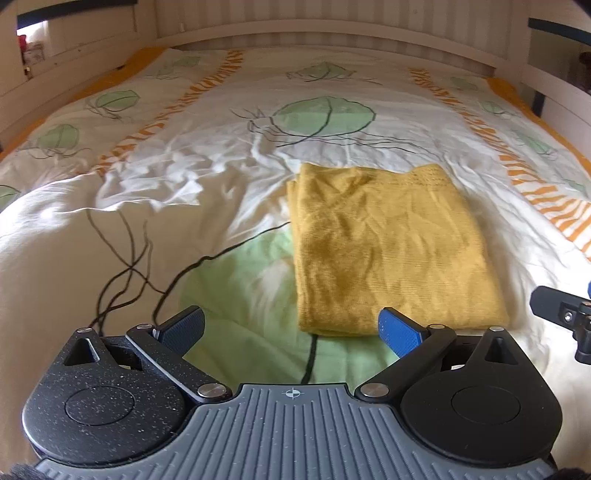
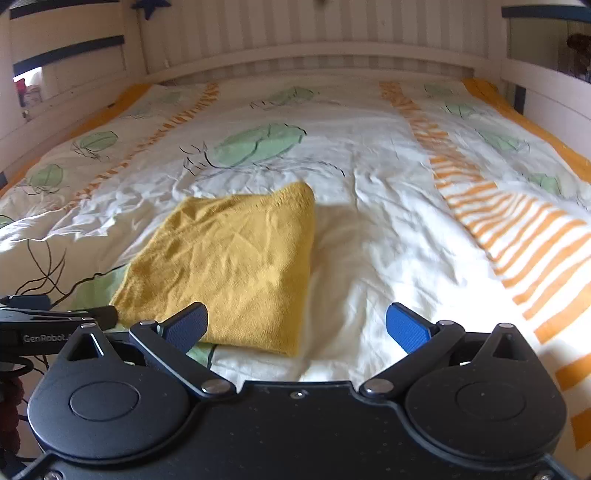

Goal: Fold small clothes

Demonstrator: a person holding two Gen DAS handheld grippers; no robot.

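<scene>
A mustard-yellow knitted garment [image 1: 391, 247] lies folded into a flat rectangle on the bed cover [image 1: 184, 177]; it also shows in the right wrist view [image 2: 232, 266]. My left gripper [image 1: 291, 328] is open and empty, just in front of the garment's near edge, with its right blue pad [image 1: 400, 332] at the near corner. My right gripper [image 2: 295, 328] is open and empty, hovering at the garment's near right corner, with its left pad [image 2: 186, 326] over the cloth. Each gripper appears at the edge of the other's view, the right one [image 1: 565, 321] and the left one [image 2: 48, 317].
The white cover [image 2: 388, 221] has green leaf prints and orange striped bands. A white slatted headboard [image 1: 321, 33] closes the far end. Wooden bed rails run along the left [image 1: 74, 62] and right [image 2: 546, 88] sides.
</scene>
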